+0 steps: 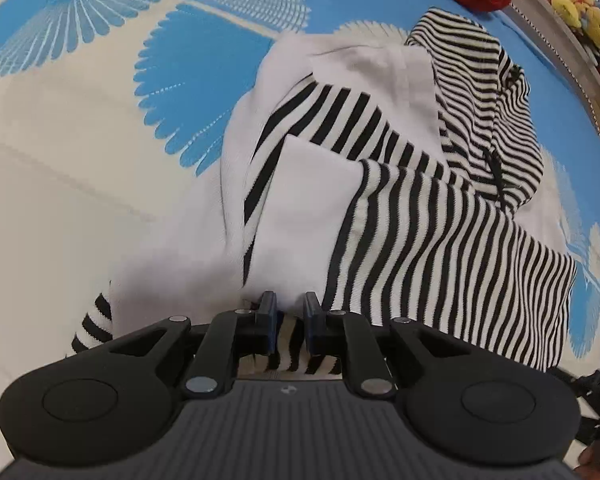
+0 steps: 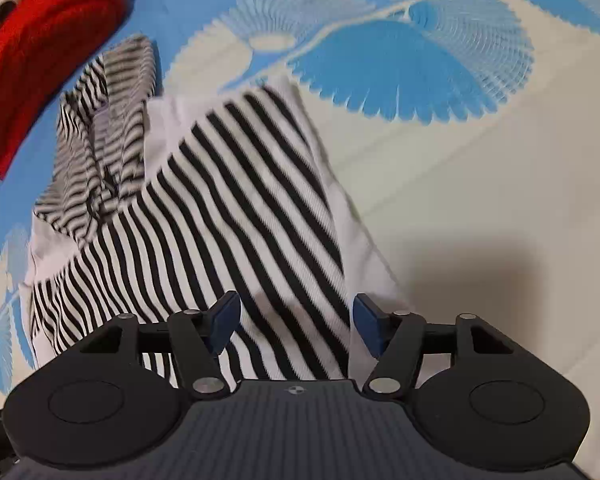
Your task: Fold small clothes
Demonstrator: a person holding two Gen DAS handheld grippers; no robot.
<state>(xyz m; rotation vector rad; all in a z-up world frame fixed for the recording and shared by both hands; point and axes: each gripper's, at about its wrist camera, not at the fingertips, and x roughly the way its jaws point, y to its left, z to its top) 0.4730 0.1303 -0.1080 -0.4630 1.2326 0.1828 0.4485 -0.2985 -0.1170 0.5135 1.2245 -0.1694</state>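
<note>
Nearest the left wrist camera, the left gripper [image 1: 290,312] has its blue-padded jaws drawn close together on a bunched edge of the black-and-white striped knit garment with white panels [image 1: 380,184]; striped cloth shows between and below the pads, so I judge it pinched there.

Right gripper [image 2: 296,320]: jaws wide apart, hovering over or resting on the striped panel of the same garment [image 2: 240,208], gripping nothing. Contact with the cloth cannot be told from this view.

Garment position: on the blue-and-cream bedspread with fan-shaped leaf print [image 1: 100,120], roughly central, lying in overlapping layers. A white panel is turned over the stripes, and a finer-striped part, perhaps a hood or sleeve, is crumpled at the far end with a dark cord on it.

Progress, as a judgement: partly folded. Some layers already lie over one another, but the edges are uneven, the far end is rumpled, and the near edge is held in the left jaws. Remaining: lay that edge down, square the bundle, flatten the far part.

Red knitted garment [image 2: 40,60] lies beyond, apparently unfolded, just beside the striped one.
</note>
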